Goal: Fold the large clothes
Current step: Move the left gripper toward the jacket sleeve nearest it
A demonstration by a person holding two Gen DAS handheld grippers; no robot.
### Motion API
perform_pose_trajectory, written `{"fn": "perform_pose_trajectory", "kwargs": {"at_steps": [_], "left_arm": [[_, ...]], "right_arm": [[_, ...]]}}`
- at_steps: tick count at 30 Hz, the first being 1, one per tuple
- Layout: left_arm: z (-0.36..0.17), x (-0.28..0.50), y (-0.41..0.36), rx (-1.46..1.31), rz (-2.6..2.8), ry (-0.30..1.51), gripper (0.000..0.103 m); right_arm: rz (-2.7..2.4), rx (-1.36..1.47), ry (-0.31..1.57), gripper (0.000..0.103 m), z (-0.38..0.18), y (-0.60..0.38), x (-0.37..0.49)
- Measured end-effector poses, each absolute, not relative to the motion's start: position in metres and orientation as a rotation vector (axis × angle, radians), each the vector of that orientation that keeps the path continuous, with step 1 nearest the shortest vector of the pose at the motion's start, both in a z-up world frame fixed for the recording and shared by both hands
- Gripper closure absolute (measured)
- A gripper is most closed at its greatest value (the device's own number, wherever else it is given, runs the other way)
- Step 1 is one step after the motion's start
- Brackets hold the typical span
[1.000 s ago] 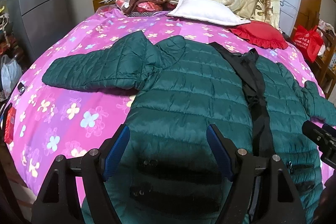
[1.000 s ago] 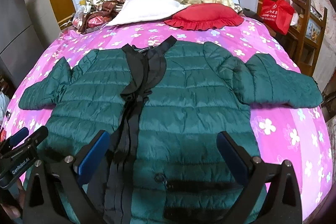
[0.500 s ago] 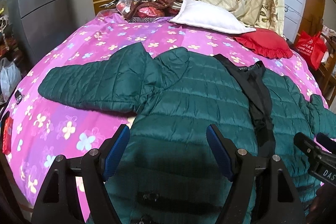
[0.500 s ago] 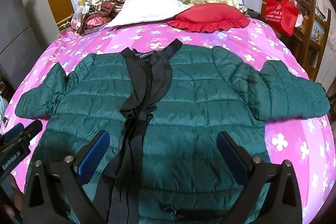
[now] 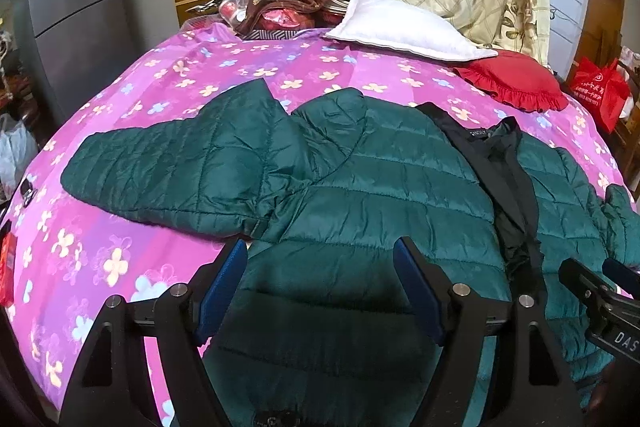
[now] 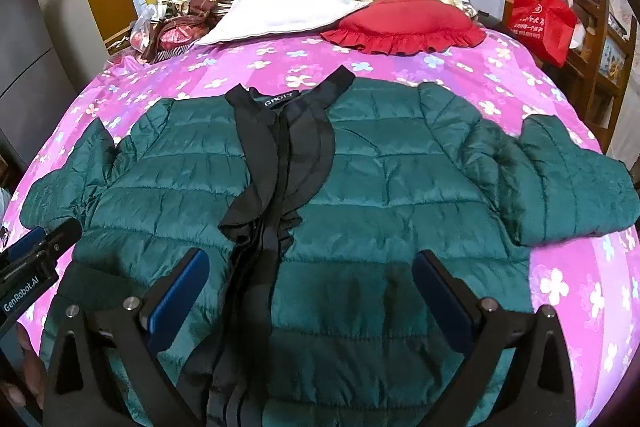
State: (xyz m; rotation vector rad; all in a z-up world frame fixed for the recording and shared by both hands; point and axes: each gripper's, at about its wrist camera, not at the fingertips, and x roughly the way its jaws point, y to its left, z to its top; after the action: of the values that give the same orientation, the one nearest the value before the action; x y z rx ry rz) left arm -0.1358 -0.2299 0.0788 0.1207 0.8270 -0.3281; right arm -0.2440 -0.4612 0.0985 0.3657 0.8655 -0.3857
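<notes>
Both the left gripper (image 5: 320, 287) and right gripper (image 6: 310, 297) hover spread wide, empty, above the green jacket (image 6: 360, 187).

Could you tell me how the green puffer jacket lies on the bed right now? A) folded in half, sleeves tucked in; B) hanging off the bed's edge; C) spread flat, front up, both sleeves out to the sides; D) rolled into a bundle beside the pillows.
C: the green puffer jacket lies flat on the pink floral bedspread, black placket up, with a sleeve stretched out on each side.
</notes>
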Motion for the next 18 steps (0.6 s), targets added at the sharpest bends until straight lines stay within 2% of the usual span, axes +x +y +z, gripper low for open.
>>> {"fn": "perform_pose_trajectory", "kwargs": {"at_steps": [18], "left_arm": [[0.079,-0.112,-0.223,0.105,-0.301,0.837,0.052]], "right_arm": [[-0.362,0.341,0.879,0.0,0.082,-0.459,-0.214]]}}
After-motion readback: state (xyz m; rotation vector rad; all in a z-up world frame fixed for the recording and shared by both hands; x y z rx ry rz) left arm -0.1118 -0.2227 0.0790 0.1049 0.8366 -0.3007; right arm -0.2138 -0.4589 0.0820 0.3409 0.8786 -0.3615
